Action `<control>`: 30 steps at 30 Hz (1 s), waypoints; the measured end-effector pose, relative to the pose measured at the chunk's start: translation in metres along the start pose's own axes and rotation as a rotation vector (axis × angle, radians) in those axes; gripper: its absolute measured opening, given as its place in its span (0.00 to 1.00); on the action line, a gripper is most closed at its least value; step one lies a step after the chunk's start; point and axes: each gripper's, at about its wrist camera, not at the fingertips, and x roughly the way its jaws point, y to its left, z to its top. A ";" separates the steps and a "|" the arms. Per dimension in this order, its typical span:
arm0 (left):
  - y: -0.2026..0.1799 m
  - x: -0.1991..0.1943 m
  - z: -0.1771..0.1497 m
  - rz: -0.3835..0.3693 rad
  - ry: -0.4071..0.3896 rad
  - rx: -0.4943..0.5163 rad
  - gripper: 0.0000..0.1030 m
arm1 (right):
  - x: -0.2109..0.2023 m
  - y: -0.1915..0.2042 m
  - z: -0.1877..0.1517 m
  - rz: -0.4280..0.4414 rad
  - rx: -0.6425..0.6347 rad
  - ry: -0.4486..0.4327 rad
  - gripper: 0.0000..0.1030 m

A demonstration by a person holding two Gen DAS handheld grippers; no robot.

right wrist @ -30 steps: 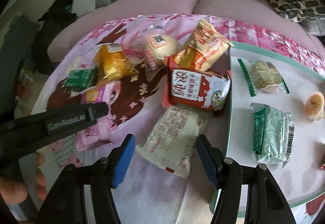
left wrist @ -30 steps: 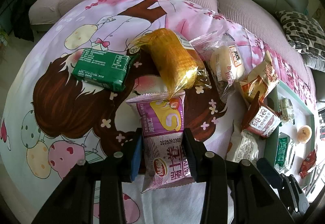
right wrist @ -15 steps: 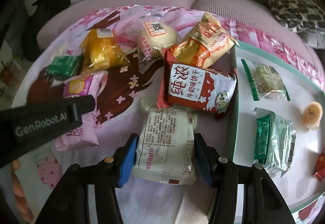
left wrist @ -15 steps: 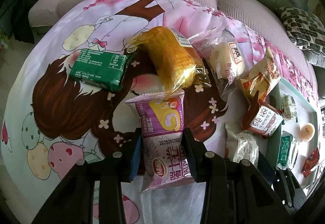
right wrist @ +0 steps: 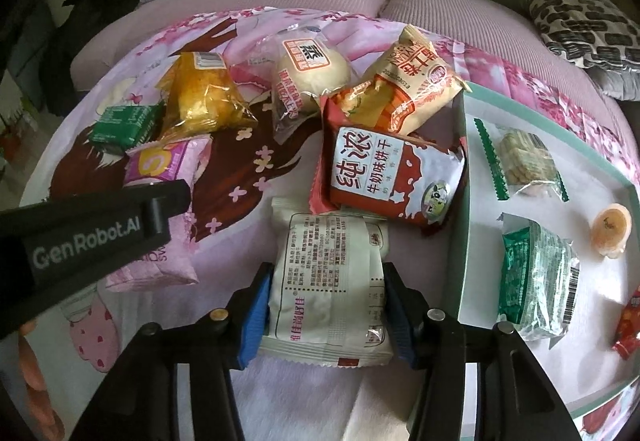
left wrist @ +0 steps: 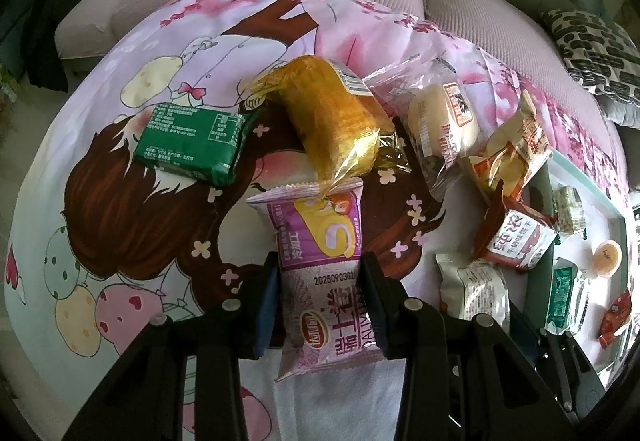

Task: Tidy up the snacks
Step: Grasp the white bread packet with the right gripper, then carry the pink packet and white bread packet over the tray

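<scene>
Left claw point(left wrist: 320, 293) clamped on pink snack packet point(left wrist: 324, 261). Right claw point(right wrist: 326, 311) pads touch both sides of white snack packet point(right wrist: 332, 281), grasping it on the printed cloth point(right wrist: 256, 381).

My left gripper point(left wrist: 320, 297) is showing black angular fingers, dark blue pads point(left wrist: 269, 299) and round silver screws. My right gripper point(right wrist: 326, 311) is wearing brighter blue pads point(right wrist: 253, 315); white "GenRobot.AI" lettering is running along my left one's black side.
</scene>
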 end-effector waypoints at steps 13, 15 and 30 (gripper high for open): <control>-0.002 -0.030 0.000 -0.004 -0.080 0.020 0.39 | -0.047 -0.016 0.003 0.063 0.057 -0.098 0.53; -0.002 -0.035 0.000 -0.002 -0.094 0.018 0.39 | -0.053 -0.016 0.002 0.067 0.065 -0.115 0.53; -0.002 -0.071 -0.001 0.028 -0.199 0.024 0.39 | -0.065 -0.034 0.003 0.099 0.137 -0.139 0.53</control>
